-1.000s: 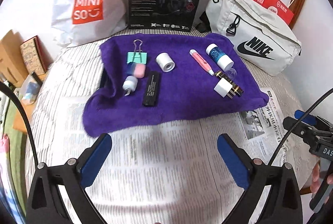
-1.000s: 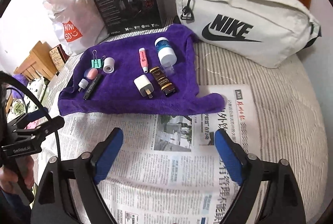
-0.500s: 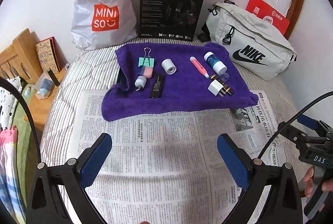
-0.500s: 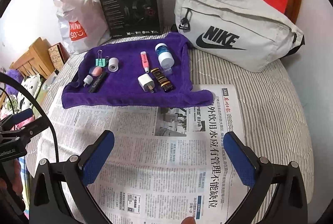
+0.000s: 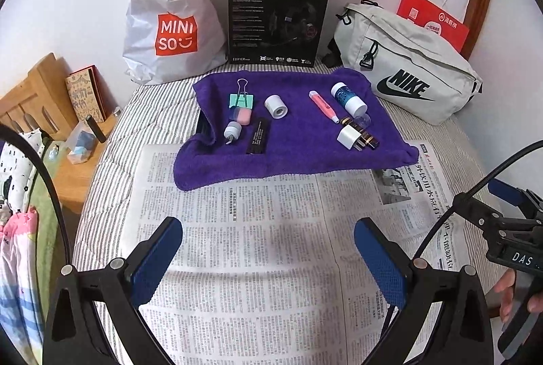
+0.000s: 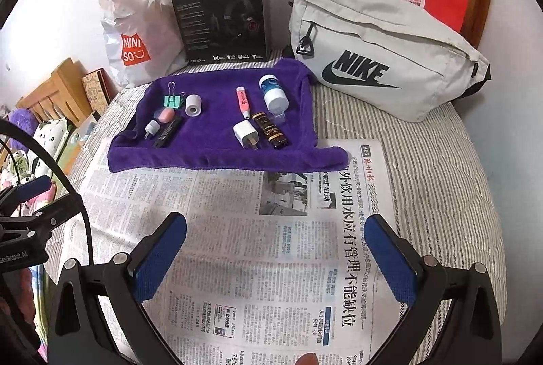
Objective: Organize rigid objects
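- Over the newspaper (image 5: 271,229) I hold left gripper (image 5: 268,249) and right gripper (image 6: 278,249), both spread apart, empty
- Small items rest on purple towel (image 5: 298,148)

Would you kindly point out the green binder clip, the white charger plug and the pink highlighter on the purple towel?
green binder clip (image 5: 241,100), left wrist view, on its green body.
white charger plug (image 6: 246,132), right wrist view, on its white housing.
pink highlighter (image 5: 321,103), left wrist view, on its pink barrel.

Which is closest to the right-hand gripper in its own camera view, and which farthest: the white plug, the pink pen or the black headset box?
1. White plug, front of the purple towel.
2. Pink pen, just behind it.
3. Black headset box, upright against the wall.
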A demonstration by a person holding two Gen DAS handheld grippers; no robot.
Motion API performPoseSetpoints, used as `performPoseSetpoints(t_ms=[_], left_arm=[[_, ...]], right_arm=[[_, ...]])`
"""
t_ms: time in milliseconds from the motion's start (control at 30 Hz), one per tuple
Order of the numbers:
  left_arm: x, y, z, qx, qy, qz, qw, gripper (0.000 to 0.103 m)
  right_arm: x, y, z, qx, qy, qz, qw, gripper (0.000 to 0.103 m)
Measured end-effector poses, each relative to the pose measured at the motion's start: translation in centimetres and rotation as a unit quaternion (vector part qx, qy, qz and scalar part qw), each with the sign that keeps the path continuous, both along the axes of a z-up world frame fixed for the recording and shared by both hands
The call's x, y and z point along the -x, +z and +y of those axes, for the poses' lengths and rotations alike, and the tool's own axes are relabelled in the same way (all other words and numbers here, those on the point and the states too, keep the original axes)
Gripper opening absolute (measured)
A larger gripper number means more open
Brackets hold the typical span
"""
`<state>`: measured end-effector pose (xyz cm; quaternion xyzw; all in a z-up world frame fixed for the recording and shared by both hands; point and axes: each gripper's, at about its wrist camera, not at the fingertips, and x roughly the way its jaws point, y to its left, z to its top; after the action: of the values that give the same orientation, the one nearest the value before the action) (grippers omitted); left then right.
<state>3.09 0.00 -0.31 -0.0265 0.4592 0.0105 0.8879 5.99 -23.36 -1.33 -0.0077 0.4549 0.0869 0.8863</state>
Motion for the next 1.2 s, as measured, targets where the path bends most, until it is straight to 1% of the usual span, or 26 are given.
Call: performPoseSetpoints(t_ms=[233, 367, 633, 1200], left_arm=[[0.12, 0.37, -0.28, -0.010, -0.002, -0.004, 0.9999, 0.102], [0.17, 0.43, -0.26, -0.003, -0.003, -0.004, 1.0000, 0.102], [0.35, 0.17, -0.62, -0.005, -0.011, 0.001, 0.9999, 0.102], [0.70, 0.26, -0.27, -0.004, -0.004, 0.000, 1.0000, 0.102]], right_arm=[[0.36, 0.29, -0.19, 0.001, 0.000, -0.002, 1.000, 0.103], [0.44, 0.09, -0.28, 0.003, 0.000, 0.000, 1.000, 0.103], [0.51, -0.18, -0.54, -0.002, -0.004, 0.005, 1.000, 0.103], [0.97, -0.32, -0.14, -0.001, 0.000, 0.006, 1.000, 0.103]])
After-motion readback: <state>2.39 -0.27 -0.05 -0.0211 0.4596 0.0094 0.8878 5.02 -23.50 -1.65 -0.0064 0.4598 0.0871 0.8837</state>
